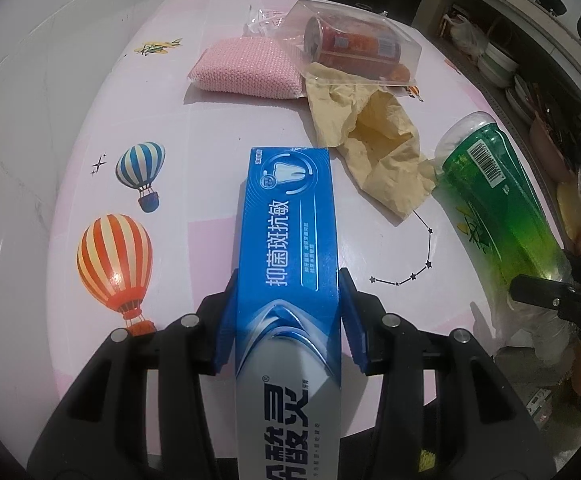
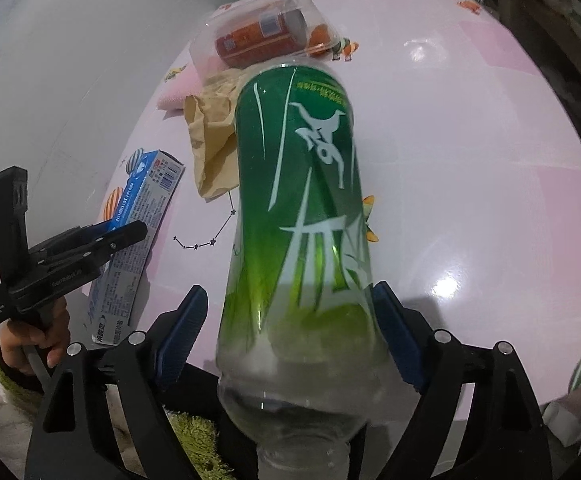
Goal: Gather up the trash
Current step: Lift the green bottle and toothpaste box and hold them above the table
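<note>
The left gripper (image 1: 286, 316) clamps the blue cardboard toothpaste box (image 1: 288, 240). The right gripper (image 2: 290, 336) straddles the green plastic bottle (image 2: 302, 200), its left pad seemingly clear of it; before lifting, it should squeeze evenly, beside the box.

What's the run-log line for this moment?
left gripper: shut on toothpaste box | right gripper: around green bottle, left pad clear | paper bag, can in clear tray: on table
</note>
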Demonstrator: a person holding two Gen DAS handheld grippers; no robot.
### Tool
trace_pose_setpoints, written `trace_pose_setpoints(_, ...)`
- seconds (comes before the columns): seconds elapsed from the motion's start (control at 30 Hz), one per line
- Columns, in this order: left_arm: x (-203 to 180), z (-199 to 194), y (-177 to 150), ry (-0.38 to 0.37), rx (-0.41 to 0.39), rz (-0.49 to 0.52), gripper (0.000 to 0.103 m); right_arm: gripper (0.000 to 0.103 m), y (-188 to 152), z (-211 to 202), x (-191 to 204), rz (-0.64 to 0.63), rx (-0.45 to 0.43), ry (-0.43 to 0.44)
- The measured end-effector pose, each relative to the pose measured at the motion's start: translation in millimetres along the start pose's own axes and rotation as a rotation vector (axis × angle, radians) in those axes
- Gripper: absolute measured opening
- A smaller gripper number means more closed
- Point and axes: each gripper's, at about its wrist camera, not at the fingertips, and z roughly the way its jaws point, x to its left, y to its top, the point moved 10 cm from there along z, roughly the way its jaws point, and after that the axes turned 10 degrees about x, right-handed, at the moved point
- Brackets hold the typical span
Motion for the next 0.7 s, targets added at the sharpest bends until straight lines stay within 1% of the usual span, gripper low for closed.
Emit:
trace_pose_setpoints(0.07, 0, 0, 0, 0.0, 0.0, 0.001, 0.044, 0.081, 2, 1, 1, -0.005, -0.003, 0.006)
trace_pose_setpoints(0.1, 0, 0, 0, 0.0, 0.0, 0.001, 0.044, 0.079, 2, 1, 2, -0.006, -0.003, 0.01)
trace_pose_setpoints(0.13, 0, 0, 0, 0.001, 0.0, 0.0, 0.044, 0.072, 1, 1, 2, -0.005, -0.004, 0.011)
trace_pose_setpoints(0.17, 0, 0, 0, 0.002, 0.0, 0.001, 0.044, 0.069, -1, 1, 1, -0.003, -0.004, 0.009)
trace_pose_setpoints(0.2, 0, 0, 0, 0.002, 0.0, 0.0, 0.044, 0.069, -2, 0, 0, 0.003, -0.004, 0.014)
trace_pose_setpoints(0.27, 0, 0, 0, 0.001, 0.0, 0.0, 0.044, 0.069, -5, -2, -2, 0.021, -0.01, 0.024)
trace_pose_setpoints(0.4, 0, 0, 0, 0.001, 0.0, 0.001, 0.044, 0.069, -11, -7, -9, 0.071, -0.025, 0.009)
trace_pose_setpoints(0.5, 0, 0, 1, 0.003, 0.0, 0.002, 0.044, 0.069, -16, -7, -9, 0.076, -0.012, 0.005)
trace_pose_setpoints(0.57, 0, 0, 2, 0.005, 0.001, 0.002, 0.044, 0.073, -17, -6, -6, 0.058, 0.005, 0.002)
trace_pose_setpoints(0.6, 0, 0, 2, 0.006, 0.001, 0.002, 0.044, 0.077, -17, -7, -5, 0.052, 0.007, 0.0)
trace_pose_setpoints(0.7, 0, 0, 3, 0.005, 0.001, 0.002, 0.044, 0.079, -14, -7, -5, 0.032, 0.009, -0.03)
